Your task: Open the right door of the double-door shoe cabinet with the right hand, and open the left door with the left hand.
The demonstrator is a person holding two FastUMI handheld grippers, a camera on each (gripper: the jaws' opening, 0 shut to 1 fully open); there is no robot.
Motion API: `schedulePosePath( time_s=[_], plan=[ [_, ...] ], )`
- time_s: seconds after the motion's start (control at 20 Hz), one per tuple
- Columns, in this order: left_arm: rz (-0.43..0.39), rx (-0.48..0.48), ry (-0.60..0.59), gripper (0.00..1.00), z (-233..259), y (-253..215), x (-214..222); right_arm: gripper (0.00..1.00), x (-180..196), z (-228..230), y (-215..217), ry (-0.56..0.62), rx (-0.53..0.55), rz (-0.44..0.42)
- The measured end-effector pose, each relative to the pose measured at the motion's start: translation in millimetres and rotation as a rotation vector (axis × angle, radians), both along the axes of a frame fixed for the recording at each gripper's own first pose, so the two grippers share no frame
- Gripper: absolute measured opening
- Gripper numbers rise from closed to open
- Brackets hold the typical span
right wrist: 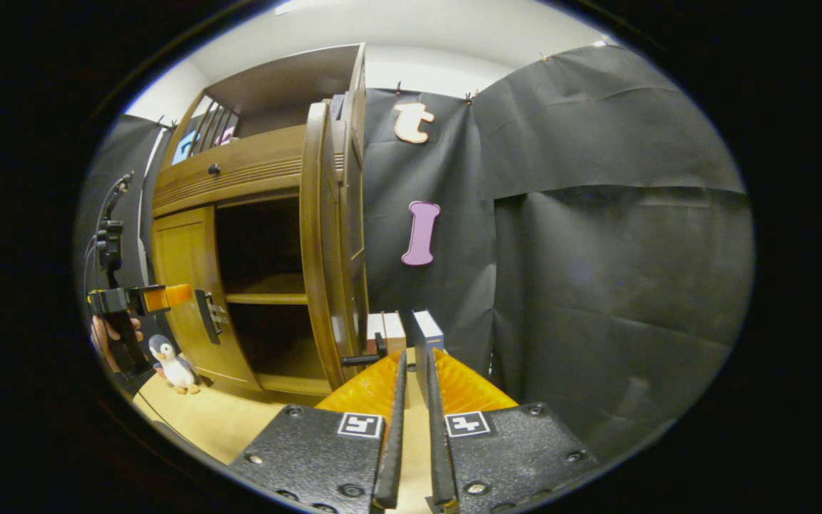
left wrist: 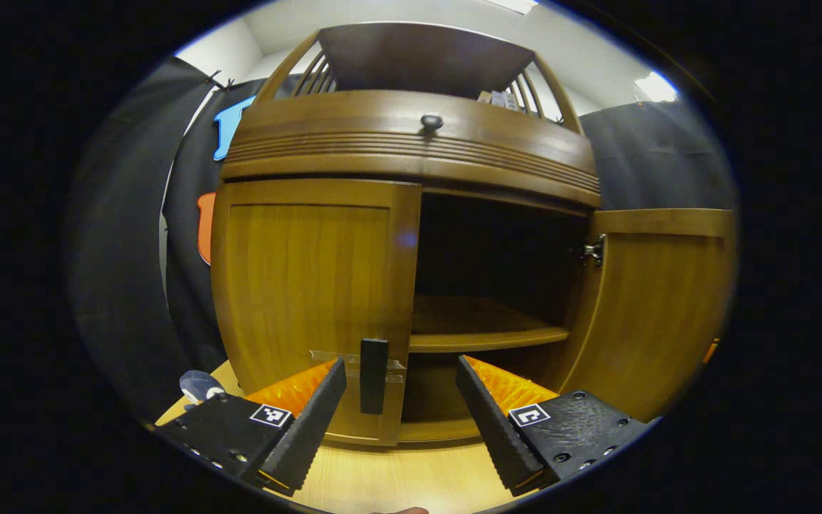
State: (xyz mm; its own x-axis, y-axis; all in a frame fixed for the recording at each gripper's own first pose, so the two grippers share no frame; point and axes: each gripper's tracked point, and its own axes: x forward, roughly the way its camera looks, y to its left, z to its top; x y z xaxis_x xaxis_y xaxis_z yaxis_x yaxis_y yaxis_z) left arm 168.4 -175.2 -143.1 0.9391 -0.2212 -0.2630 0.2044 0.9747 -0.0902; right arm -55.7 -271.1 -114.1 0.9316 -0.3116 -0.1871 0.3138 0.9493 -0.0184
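Here the left tongs are level and point straight at the brown wooden double-door shoe cabinet, fingers spread wide and released, framing the black bar handle of the closed left door without touching it. In the right gripper view a hand holds these same tongs beside that handle. The right door stands swung fully open, showing the dark interior and a wooden shelf. The right tongs sit low over the light wooden counter, nearly clenched with a thin gap, grasping nothing, just off the open door's edge and its black handle. A small penguin toy stands on the counter near the left door.
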Motion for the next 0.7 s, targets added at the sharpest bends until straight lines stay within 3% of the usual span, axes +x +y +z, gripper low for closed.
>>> schedulePosePath(
  time_s=[0.35, 0.7],
  plan=[
    [0.054, 0.072, 0.036, 0.93, -50.4, 17.4, 47.9, 0.53, -5.4, 6.8, -26.8, 0.004, 0.018, -0.043],
    [0.071, 0.118, 0.025, 0.93, -68.3, 21.4, 71.5, 0.62, -10.4, 15.2, -32.0, -0.005, 0.011, -0.048]
  ],
)
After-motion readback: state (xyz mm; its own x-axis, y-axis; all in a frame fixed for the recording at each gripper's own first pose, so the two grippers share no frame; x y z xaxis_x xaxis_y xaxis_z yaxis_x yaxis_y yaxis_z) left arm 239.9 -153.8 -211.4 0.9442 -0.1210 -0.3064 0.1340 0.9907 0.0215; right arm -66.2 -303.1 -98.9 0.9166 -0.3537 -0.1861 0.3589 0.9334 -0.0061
